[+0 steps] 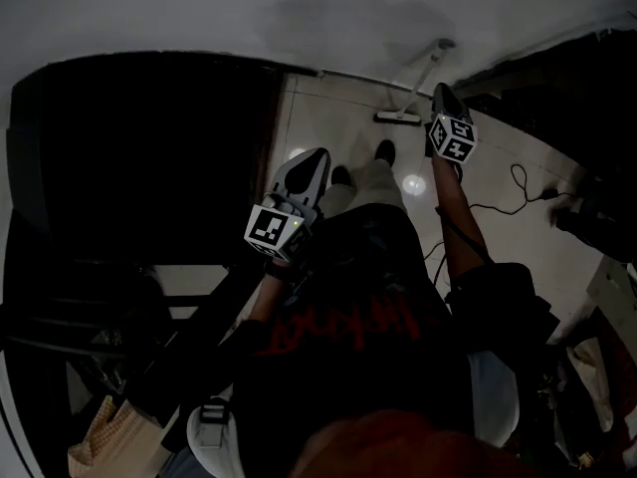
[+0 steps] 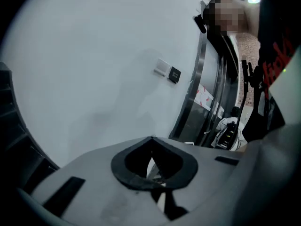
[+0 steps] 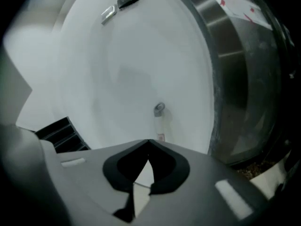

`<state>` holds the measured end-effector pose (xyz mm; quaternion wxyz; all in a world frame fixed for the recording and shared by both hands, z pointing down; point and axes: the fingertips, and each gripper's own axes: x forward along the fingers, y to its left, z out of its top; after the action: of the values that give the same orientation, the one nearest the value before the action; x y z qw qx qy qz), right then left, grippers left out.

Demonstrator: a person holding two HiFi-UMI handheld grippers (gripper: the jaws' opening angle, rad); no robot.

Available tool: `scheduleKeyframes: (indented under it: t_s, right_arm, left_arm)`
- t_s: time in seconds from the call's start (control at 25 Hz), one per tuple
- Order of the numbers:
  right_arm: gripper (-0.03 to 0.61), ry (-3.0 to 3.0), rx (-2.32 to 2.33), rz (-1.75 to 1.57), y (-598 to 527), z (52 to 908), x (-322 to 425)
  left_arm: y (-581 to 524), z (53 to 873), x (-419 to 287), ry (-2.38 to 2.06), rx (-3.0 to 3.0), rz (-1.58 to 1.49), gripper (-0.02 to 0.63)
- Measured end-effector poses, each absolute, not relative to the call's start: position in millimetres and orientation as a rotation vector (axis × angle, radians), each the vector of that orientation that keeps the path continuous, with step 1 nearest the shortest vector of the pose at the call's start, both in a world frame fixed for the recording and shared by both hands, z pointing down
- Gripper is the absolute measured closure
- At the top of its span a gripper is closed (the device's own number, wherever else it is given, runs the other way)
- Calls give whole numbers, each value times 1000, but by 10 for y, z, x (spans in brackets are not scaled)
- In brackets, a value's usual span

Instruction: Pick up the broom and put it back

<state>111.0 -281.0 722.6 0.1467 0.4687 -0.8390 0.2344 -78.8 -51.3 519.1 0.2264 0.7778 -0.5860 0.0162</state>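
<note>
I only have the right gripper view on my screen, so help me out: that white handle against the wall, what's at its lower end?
Observer: The head view shows the broom ending in a flat pale head on the floor, by the foot of the wall.
Operator: Where's my right hand-held gripper relative to it?
Observer: The right hand-held gripper sits just right of the handle, near its lower half.
Operator: And the left one?
Observer: The left hand-held gripper is above the person's feet, well left of the broom, jaws together on nothing.

Seemingly closed: left gripper [image 1: 318, 155], right gripper [image 1: 441, 90]
</note>
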Motion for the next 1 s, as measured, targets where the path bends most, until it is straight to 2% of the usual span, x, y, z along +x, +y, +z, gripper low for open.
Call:
scheduleKeyframes:
  t_s: [0.16, 0.6, 0.72, 1.0]
  right_arm:
    - [578, -2458, 1407, 612, -1757, 6809, 1278]
    - [578, -2665, 1544, -76, 483, 4381, 1210]
    - [578, -2687, 1559, -91, 688, 4134, 1270]
    - [578, -2732, 1584, -25, 688, 4152, 1438]
  left_arm:
    - [8, 5207, -747, -1554, 2191, 12, 609]
    - [899, 4600, -519, -1434, 2482, -68, 609]
    - [967, 4449, -347, -1403, 2533, -51, 609]
    - [1022, 4271, -209, -1521, 2557, -131, 609]
